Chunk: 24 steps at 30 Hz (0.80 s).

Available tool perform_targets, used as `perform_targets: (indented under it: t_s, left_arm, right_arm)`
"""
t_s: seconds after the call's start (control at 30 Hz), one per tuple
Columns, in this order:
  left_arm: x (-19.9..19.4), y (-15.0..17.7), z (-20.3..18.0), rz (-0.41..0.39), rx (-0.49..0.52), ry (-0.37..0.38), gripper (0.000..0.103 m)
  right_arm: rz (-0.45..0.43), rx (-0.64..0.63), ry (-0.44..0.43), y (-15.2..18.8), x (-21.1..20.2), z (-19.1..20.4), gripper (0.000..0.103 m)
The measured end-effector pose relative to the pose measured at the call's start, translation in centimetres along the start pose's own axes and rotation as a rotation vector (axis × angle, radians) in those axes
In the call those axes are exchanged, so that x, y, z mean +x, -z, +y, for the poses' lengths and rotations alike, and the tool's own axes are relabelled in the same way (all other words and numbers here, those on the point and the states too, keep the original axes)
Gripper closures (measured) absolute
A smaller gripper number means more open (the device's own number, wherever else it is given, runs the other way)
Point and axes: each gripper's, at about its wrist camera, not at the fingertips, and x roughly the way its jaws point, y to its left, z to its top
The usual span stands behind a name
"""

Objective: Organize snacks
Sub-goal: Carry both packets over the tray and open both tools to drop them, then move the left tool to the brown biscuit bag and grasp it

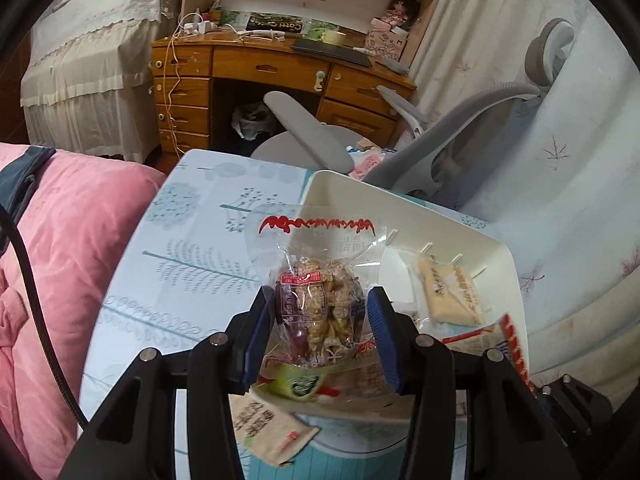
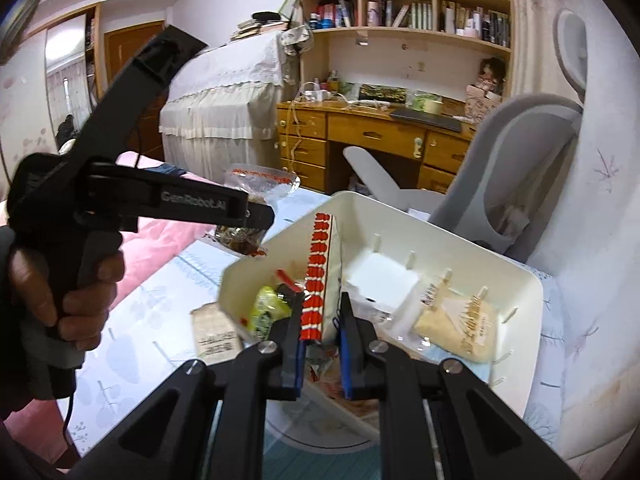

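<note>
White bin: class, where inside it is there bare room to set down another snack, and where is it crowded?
The white bin has bare floor in the middle, between the red-striped packet and the beige bar. The end with the green packet is crowded.

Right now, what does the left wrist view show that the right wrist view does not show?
Only the left wrist view shows the left gripper from behind, its blue pads closed on a clear bag of nut brittle.

Only the right wrist view shows the hand holding that gripper, and the right gripper closed on a red-striped packet.

Both show the white bin, the beige wafer pack inside it, and the paper sachet on the table.
</note>
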Motion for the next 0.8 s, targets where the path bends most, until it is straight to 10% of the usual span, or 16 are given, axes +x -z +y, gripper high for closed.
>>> perform_targets:
  t_s: [0.23,0.37,0.8]
  left_arm:
    - [1.7,0.3,-2.0,0.022,-0.003,0.018,0.052]
    - [1.7,0.5,-2.1,0.024,-0.017,0.02,0.036]
    - [-0.6,3.0,2.2,0.023,-0.196,-0.157,0.022]
  right_arm:
    - [0.072,0.059,0.071,1.1,2.1,-2.4,0.085]
    - [0.105,0.074,0.085,1.6,2.8,-2.8,0.049]
    - [0.15,0.207,0.148,2.1,3.1,-2.9,0.025]
